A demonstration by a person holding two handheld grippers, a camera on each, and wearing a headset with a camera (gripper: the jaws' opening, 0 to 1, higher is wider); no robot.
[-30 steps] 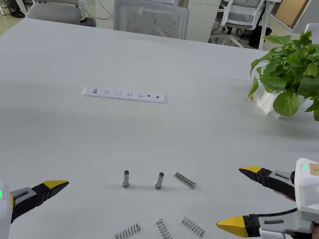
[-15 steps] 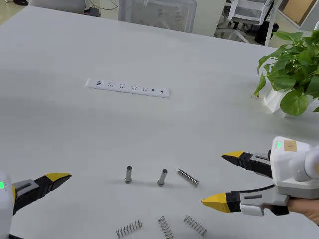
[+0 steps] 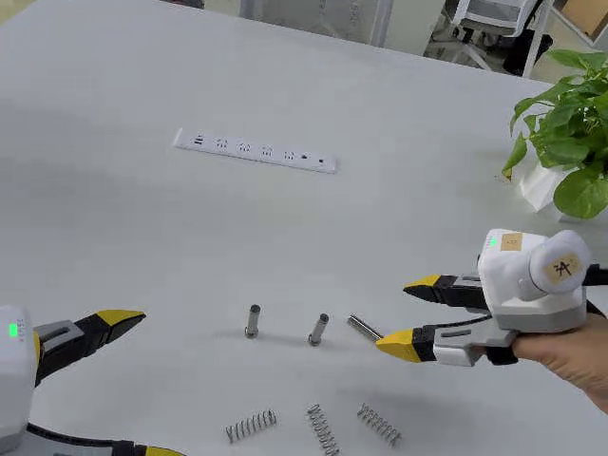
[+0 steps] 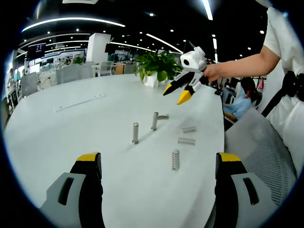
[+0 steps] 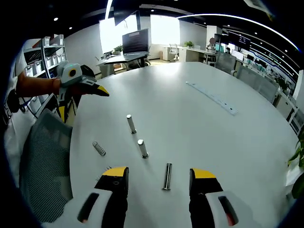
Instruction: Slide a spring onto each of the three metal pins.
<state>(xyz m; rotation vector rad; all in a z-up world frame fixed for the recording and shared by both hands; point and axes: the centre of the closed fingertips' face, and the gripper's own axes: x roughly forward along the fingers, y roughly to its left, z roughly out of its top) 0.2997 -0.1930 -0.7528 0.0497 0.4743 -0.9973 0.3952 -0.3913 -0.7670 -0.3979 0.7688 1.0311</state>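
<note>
Head view: on the table, a first pin and a second pin stand upright. A third pin lies flat just beside the right gripper. A row of springs lies nearer the person.

Left gripper view: the left gripper is spread wide and empty (a plant stands beyond).

Right gripper view: the third pin lies between the parted, empty jaws.

Right gripper jaws wide apart, lower tip just beside lying pin, maybe touching. Left pin and middle pin upright. Three springs lie loose nearer the person.
</note>
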